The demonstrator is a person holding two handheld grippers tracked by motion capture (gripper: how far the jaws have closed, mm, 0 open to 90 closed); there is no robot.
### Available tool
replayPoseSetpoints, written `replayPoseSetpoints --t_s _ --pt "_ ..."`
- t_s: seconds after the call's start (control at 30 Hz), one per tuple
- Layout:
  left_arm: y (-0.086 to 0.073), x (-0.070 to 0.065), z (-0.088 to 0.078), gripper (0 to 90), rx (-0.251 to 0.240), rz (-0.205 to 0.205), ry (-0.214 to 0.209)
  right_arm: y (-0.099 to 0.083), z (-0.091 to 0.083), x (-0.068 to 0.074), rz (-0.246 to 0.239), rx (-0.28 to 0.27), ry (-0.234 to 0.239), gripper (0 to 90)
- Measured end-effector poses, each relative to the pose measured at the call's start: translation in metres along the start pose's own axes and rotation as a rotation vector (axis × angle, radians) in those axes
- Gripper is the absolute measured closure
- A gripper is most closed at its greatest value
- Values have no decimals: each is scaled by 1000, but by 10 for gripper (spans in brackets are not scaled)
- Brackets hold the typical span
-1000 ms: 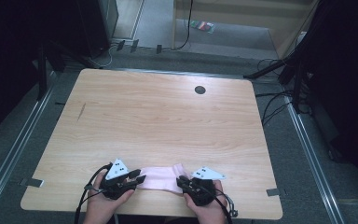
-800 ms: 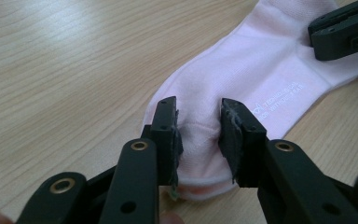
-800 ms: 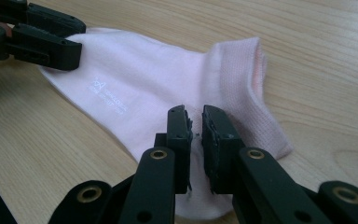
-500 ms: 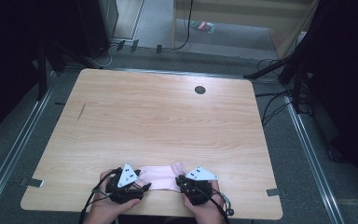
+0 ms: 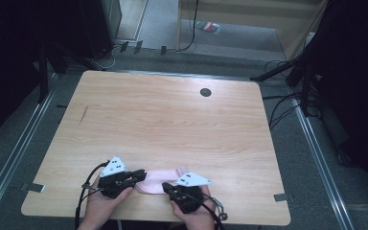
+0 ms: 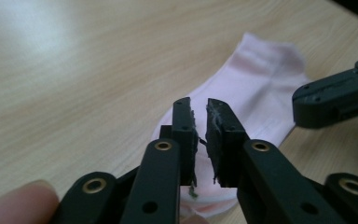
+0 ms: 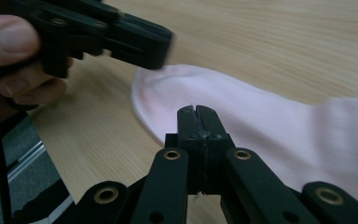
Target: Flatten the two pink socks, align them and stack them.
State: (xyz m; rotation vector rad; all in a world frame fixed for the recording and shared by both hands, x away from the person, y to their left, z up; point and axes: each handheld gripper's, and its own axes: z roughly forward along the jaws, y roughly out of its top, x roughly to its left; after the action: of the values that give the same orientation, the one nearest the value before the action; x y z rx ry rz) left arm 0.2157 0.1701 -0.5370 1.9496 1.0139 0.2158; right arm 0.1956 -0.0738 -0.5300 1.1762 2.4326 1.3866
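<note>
A pale pink sock [image 5: 159, 182] [image 6: 261, 84] [image 7: 265, 126] lies flat near the table's front edge. My left gripper [image 5: 141, 175] [image 6: 200, 109] hovers over its left end. Its jaws have just been closing and stand a thin slit apart, with no cloth between them. My right gripper [image 5: 166, 187] [image 7: 196, 112] is at the sock's front edge. Its jaws have also just been closing and are pressed together, with nothing visible between them. In each gripper view the other gripper shows close by: the right gripper [image 6: 331, 98] and the left gripper [image 7: 135, 39].
The wooden table [image 5: 172, 120] has a round black cable hole [image 5: 205, 92] near its far right. Its front edge runs just below my hands. Cables [image 5: 280, 108] and metal floor rails [image 5: 316, 143] lie beside the table.
The right gripper has slid left along the sock's front edge. The left gripper went right towards the sock, then back left. The sock has stayed in place.
</note>
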Motion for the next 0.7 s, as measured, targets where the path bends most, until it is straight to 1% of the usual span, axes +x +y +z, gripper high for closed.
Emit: replayPoseSetpoints --t_s 0.03,0.07,0.1,0.13,0.17,0.2,0.23,0.3,0.37,0.4,0.43,0.47,0.5,0.57,0.63,0.7 --pt "-1 0 3 830 23 2 10 1 8 5 -8 11 6 898" --pt "-3 -1 7 835 40 -6 22 2 15 8 -12 27 10 897" --pt "-4 -1 9 844 54 -9 30 3 25 11 -30 51 -3 897" --pt "-5 -2 10 843 65 -12 49 3 33 12 -32 67 -10 899" --pt "-7 -3 11 839 75 -1 63 2 39 12 -34 88 -12 900" --pt "-8 -3 11 837 68 3 73 0 42 13 -33 94 -12 900" --pt "-9 -2 11 837 68 3 83 -1 41 14 -36 90 -11 900" --pt "-11 -1 11 848 63 4 85 -2 37 16 -57 121 -3 900" --pt "-11 -1 11 857 57 0 87 -5 32 20 -81 137 -13 900" --pt "-11 -1 11 857 56 -10 85 -6 30 20 -92 143 -15 900" --pt "-10 0 11 855 53 -13 79 -7 29 20 -92 145 -12 900" --pt "-11 1 11 835 48 -13 69 -6 28 18 -83 149 -3 900" --pt "-11 1 9 794 40 -18 63 -6 29 16 -71 149 8 900" --pt "-11 2 4 755 18 -39 41 -5 29 14 -59 145 15 900" --pt "-11 0 -1 759 6 -37 34 -5 30 14 -71 139 7 900" --pt "-12 -3 -3 780 20 -24 5 -5 30 14 -73 136 3 900"
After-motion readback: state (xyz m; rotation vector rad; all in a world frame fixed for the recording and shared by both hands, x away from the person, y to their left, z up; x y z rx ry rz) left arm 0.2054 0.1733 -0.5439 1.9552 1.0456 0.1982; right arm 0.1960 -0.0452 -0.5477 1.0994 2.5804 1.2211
